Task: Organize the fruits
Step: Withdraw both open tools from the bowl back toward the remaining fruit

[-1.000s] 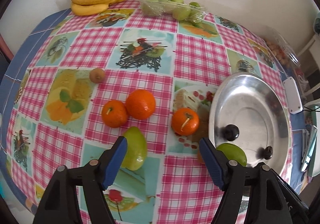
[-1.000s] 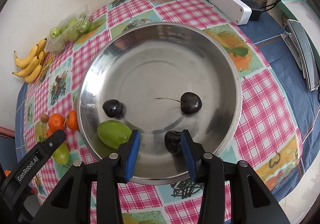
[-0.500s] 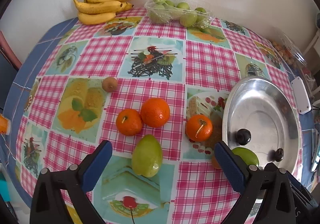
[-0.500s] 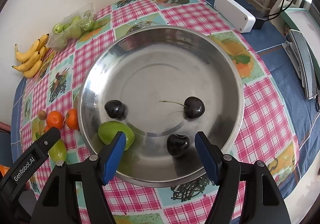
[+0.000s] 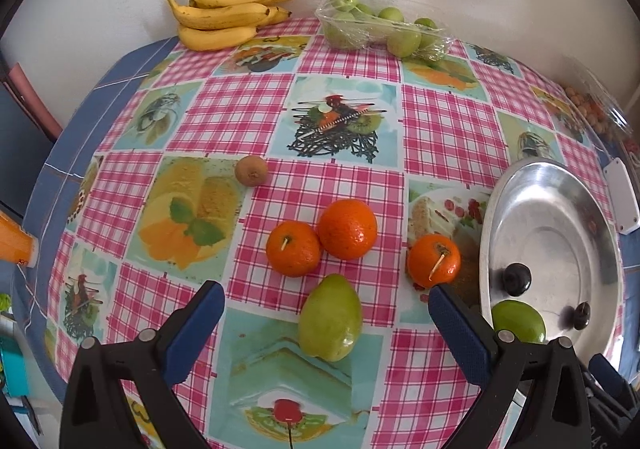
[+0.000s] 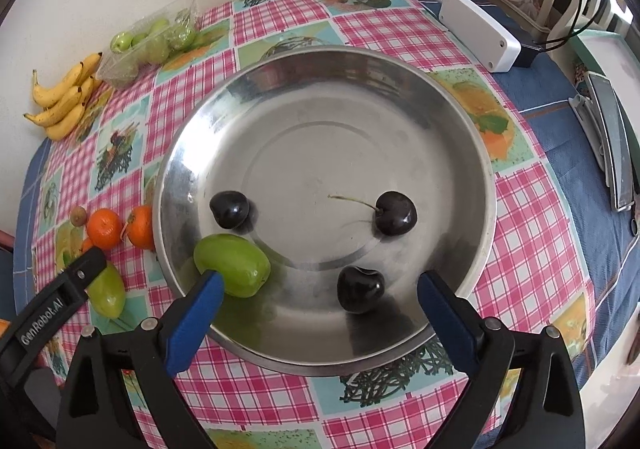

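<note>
On the checked tabletop [image 5: 340, 185], a green fruit [image 5: 330, 319] lies between the wide-open, empty left tongs [image 5: 326, 323]. The right tongs [image 6: 318, 299], just opened wide and empty, hang over the bowl [image 6: 460, 121] holding a cherry [image 6: 360, 289].

The left black plastic two-finger gripper [image 5: 324, 323] carries blue ribbed pads [image 5: 196, 331] and silver screw heads on its angular arms. The right black plastic gripper [image 6: 318, 307] matches it; white "GenRobot.AI" lettering marks a black finger at its left.

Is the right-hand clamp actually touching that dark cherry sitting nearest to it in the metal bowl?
Apart. In the right wrist view the right gripper has just been opening, and bare bowl metal shows on both sides of the nearest cherry lying between the fingers.
</note>
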### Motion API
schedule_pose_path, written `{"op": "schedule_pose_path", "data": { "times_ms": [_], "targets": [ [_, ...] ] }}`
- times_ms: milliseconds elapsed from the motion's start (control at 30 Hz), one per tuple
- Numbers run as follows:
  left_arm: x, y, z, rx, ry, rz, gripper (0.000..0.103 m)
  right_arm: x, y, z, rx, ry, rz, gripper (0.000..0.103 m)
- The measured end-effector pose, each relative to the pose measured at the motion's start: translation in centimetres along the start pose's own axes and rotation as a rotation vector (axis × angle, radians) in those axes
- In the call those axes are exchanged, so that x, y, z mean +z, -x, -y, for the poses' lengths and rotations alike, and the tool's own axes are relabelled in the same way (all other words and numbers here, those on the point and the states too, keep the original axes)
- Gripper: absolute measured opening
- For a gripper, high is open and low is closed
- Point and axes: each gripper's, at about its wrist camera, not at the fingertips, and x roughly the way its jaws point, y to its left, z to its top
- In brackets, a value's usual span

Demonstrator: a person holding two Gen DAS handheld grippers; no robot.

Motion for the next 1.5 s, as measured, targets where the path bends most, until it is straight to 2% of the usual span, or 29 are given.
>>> {"op": "schedule_pose_path", "data": {
  "times_ms": [200,333,467,733,933,1233,1500],
  "targets": [
    [0.1,-0.1,-0.3,0.022,0.003,-0.002,0.103,-0.1,0.0,-0.2,0.002,0.011,0.007,0.098],
    [0.1,-0.1,-0.3,0.006,-0.003,-0.003,0.103,0.0,0.0,-0.3,-0.001,0.021,0.009,0.098],
    [0.2,0.2,0.1,0.030,-0.024,0.011,0.103,-0.1,0.1,-0.5,0.002,0.031,0.013,0.098],
    [0.3,0.5,-0.6,0.026,0.016,0.009,0.103,-0.2,0.5,-1.3,-0.003,0.058,0.024,0.098],
    [0.5,0.6,-0.6,0.063,-0.011,0.009,0.103,-0.3,0.7,-2.4,-0.001,0.075,0.023,0.098],
    [1.2,1.0,-3.2,-0.003,0.052,0.008,0.103,-0.5,0.5,-5.6,0.010,0.113,0.012,0.098],
    [1.6,1.2,-6.9,0.034,0.091,0.041,0.103,-1.0,0.3,-9.2,0.029,0.167,0.010,0.098]
  ]
}}
